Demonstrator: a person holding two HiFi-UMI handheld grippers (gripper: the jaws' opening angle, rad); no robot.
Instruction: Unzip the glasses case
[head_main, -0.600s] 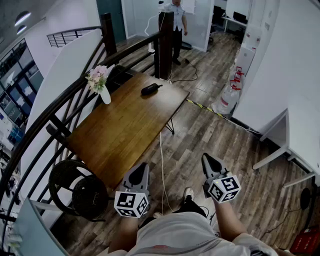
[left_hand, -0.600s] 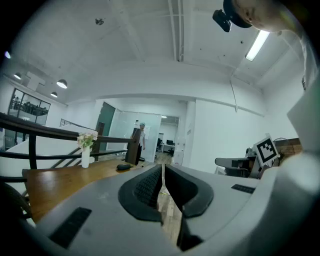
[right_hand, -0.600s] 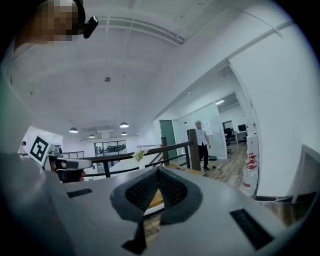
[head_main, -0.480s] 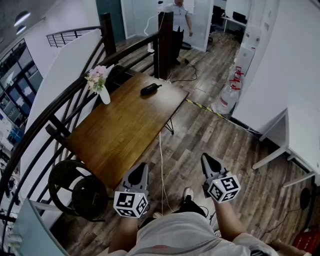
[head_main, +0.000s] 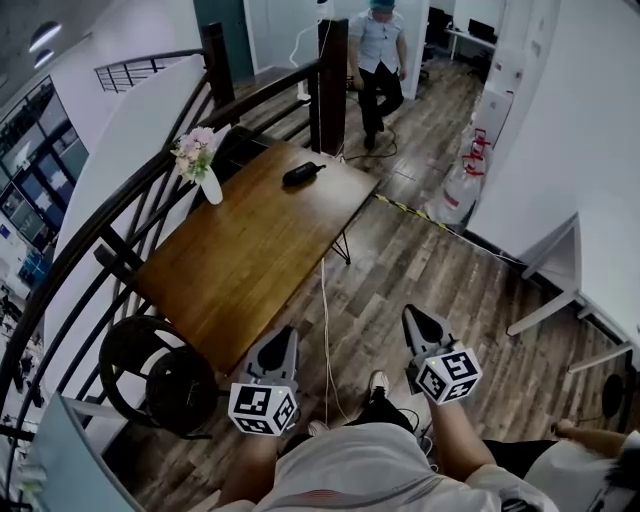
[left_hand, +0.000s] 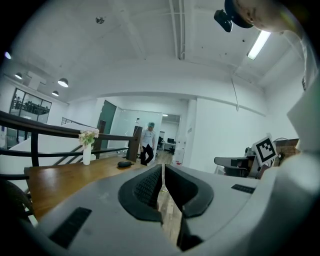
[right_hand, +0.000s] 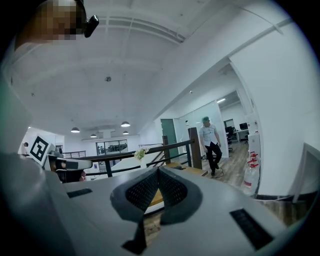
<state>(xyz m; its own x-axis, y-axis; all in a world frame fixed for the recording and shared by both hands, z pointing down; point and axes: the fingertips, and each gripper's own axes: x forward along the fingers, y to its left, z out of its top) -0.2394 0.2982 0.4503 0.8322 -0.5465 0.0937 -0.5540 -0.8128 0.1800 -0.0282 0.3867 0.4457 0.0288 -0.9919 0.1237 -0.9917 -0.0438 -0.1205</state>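
A small black glasses case lies near the far end of the long wooden table; it also shows in the left gripper view as the dark glasses case on the tabletop. My left gripper is held low, just off the table's near corner, jaws shut and empty. My right gripper hovers over the floor to the right, also shut with nothing in it. Both are far from the case. The left gripper and right gripper show their jaws touching.
A white vase of flowers stands at the table's left edge by the curved dark railing. A black chair sits at the near end. A person walks beyond the table. A cable trails on the wood floor.
The person at the far end has stepped closer toward the table. Both grippers have stayed where they were, shut.
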